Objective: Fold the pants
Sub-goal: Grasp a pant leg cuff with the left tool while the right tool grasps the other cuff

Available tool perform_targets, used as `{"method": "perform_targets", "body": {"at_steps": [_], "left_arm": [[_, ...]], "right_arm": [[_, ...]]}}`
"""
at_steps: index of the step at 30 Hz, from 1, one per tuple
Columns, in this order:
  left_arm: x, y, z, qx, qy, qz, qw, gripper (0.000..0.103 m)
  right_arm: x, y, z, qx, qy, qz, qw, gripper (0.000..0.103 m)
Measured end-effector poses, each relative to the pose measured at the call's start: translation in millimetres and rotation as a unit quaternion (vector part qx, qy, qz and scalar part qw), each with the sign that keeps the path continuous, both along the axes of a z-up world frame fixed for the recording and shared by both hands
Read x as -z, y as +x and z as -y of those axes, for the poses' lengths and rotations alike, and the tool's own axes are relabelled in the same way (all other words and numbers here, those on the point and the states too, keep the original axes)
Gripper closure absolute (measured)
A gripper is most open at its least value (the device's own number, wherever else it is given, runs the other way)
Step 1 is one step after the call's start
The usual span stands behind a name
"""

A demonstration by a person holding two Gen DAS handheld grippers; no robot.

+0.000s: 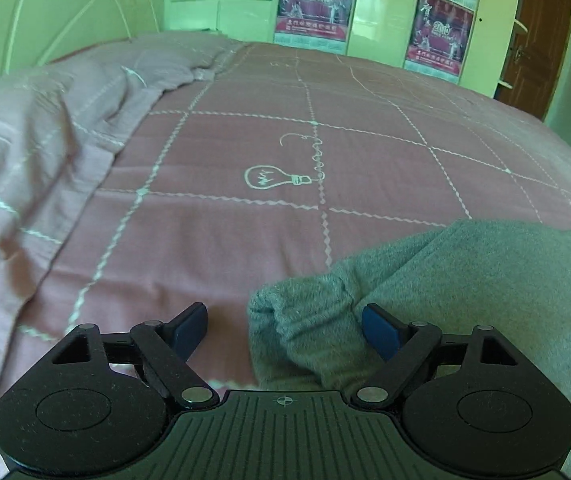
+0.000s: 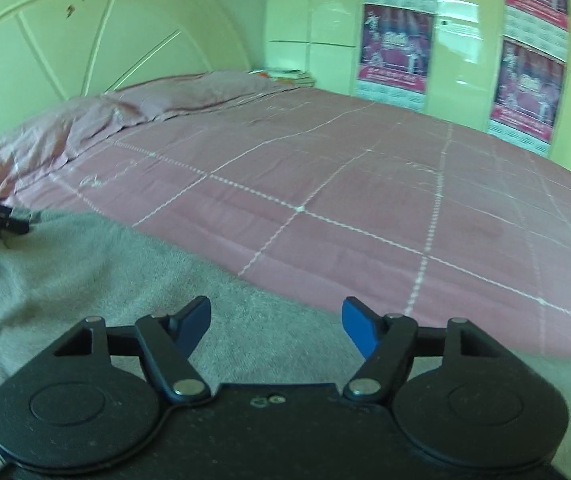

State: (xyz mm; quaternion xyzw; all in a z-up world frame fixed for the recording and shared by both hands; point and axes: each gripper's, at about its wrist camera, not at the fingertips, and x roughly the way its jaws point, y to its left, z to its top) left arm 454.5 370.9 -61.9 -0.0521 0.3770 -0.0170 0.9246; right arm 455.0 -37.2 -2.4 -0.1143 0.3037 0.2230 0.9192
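Observation:
Grey fleece pants [image 1: 465, 292] lie on a pink bed [image 1: 285, 160], at the lower right of the left wrist view. My left gripper [image 1: 285, 330] is open, and a bunched corner of the pants [image 1: 305, 320] sits between its blue fingers, nearer the right finger [image 1: 381, 336]. In the right wrist view the pants [image 2: 97, 268] spread over the lower left. My right gripper [image 2: 275, 326] is open just above the grey cloth, holding nothing. The left gripper's tip [image 2: 1, 216] shows at the far left edge, at the pants' corner.
The bedspread [image 2: 365, 208] is pink with white grid lines and a light-bulb drawing [image 1: 277, 178]. Pink pillows [image 1: 65, 120] lie at the left by the white headboard [image 2: 85, 40]. White wardrobes with posters [image 1: 315, 0] stand behind the bed. A brown door [image 1: 537, 40] is far right.

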Motion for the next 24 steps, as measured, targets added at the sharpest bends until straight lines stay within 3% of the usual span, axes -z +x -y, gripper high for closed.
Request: {"method": "perform_targets", "body": {"at_steps": [3, 4, 5, 6, 9, 13, 16, 17, 19, 21, 24], "left_arm": [[5, 11, 1, 0.022, 0.002, -0.003, 0.9998, 0.019], [5, 12, 2, 0.033, -0.002, -0.001, 0.9994, 0.031], [5, 12, 1, 0.046, -0.014, 0.0, 0.9988, 0.049], [3, 13, 1, 0.052, -0.019, 0.0, 0.9985, 0.053], [3, 12, 4, 0.067, -0.008, 0.003, 0.9977, 0.055], [9, 14, -4, 0.072, -0.035, 0.005, 0.9968, 0.051], [13, 10, 2, 0.07, -0.029, 0.014, 0.997, 0.055], [12, 9, 2, 0.074, -0.031, 0.018, 0.9967, 0.069], [8, 8, 6, 0.08, -0.026, 0.026, 0.9961, 0.081], [-3, -2, 15, 0.083, 0.004, 0.06, 0.9947, 0.084], [-34, -30, 16, 0.102, 0.012, 0.148, 0.9838, 0.084]], "right_arm": [[11, 22, -8, -0.017, -0.026, -0.004, 1.0, 0.043], [13, 28, -8, -0.023, -0.032, -0.008, 0.999, 0.045], [16, 35, -8, -0.031, -0.037, -0.012, 0.999, 0.048], [19, 41, -8, -0.039, -0.045, -0.018, 0.998, 0.05], [26, 54, -11, -0.071, -0.074, -0.035, 0.994, 0.051], [36, 71, -20, -0.091, -0.112, -0.065, 0.987, 0.052], [34, 75, -23, -0.1, -0.104, -0.097, 0.985, 0.078], [33, 73, -27, -0.098, -0.115, -0.093, 0.984, 0.1], [27, 66, -32, -0.092, -0.135, -0.083, 0.983, 0.103], [9, 53, -27, -0.076, -0.115, -0.059, 0.989, 0.103], [-31, 16, -16, -0.086, -0.107, -0.01, 0.991, 0.103]]}}
